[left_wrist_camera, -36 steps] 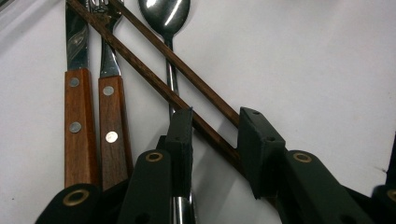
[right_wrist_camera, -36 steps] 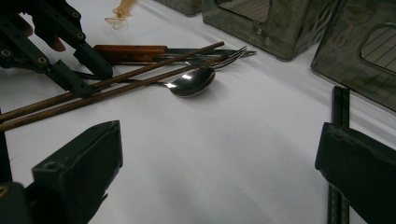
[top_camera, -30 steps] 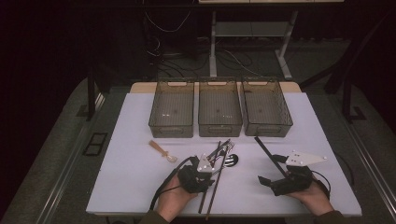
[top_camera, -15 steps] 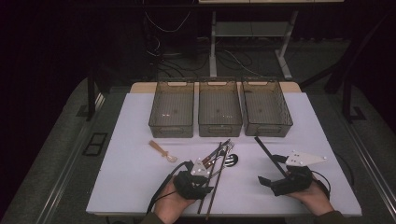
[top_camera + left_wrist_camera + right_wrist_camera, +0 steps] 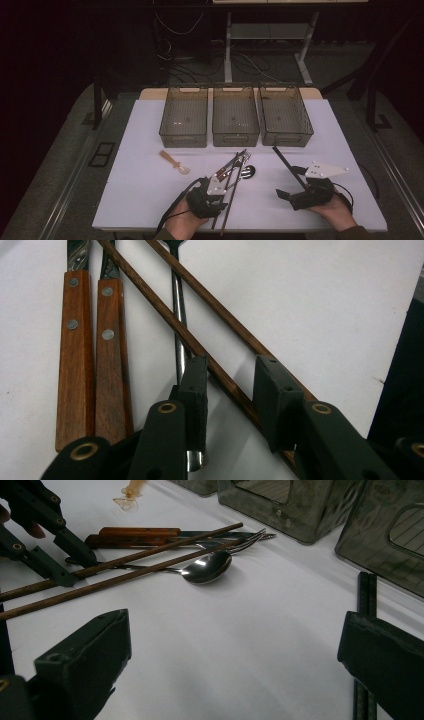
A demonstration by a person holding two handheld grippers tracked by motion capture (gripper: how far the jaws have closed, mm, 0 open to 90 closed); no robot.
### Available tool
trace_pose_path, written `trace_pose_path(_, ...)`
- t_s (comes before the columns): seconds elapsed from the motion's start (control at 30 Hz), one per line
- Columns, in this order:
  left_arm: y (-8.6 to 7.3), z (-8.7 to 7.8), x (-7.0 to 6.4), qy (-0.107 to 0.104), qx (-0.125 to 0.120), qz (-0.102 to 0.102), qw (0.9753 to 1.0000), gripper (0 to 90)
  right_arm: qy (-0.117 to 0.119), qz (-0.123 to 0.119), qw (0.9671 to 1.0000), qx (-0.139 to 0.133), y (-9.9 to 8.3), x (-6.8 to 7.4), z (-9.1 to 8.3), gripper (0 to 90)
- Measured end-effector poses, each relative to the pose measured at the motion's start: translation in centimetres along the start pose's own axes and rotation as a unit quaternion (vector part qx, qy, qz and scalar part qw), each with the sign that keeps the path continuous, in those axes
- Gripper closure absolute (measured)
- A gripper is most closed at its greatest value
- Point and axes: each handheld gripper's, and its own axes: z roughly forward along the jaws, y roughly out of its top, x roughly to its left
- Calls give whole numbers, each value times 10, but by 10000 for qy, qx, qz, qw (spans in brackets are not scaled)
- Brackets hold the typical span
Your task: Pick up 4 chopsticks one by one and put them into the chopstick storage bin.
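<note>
Near the front middle of the white table lies a pile of cutlery: two wood-handled knives, a steel spoon, a fork and two brown chopsticks. My left gripper is down on the near end of this pile. Its jaws stand open astride one brown chopstick, with the fork's steel handle under the left jaw. My right gripper rests at the front right, wide open and holding nothing. A pair of black chopsticks lies just beside it.
Three clear smoky bins stand side by side along the back of the table. A small wooden spoon lies left of the pile. From the right gripper view the left gripper sits at the upper left.
My left gripper has drawn back a little toward the near edge and settled lower over the chopsticks. The right gripper has barely moved.
</note>
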Motion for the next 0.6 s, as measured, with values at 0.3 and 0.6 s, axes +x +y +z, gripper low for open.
trace_pose_path(0.3,-2,-7,10,-173,-13,-129,9998,762,-7,6,10000,-7,0,0,0,10)
trace_pose_path(0.6,-2,-9,15,-258,-153,-294,9991,744,-8,4,10000,-13,0,0,-1,10)
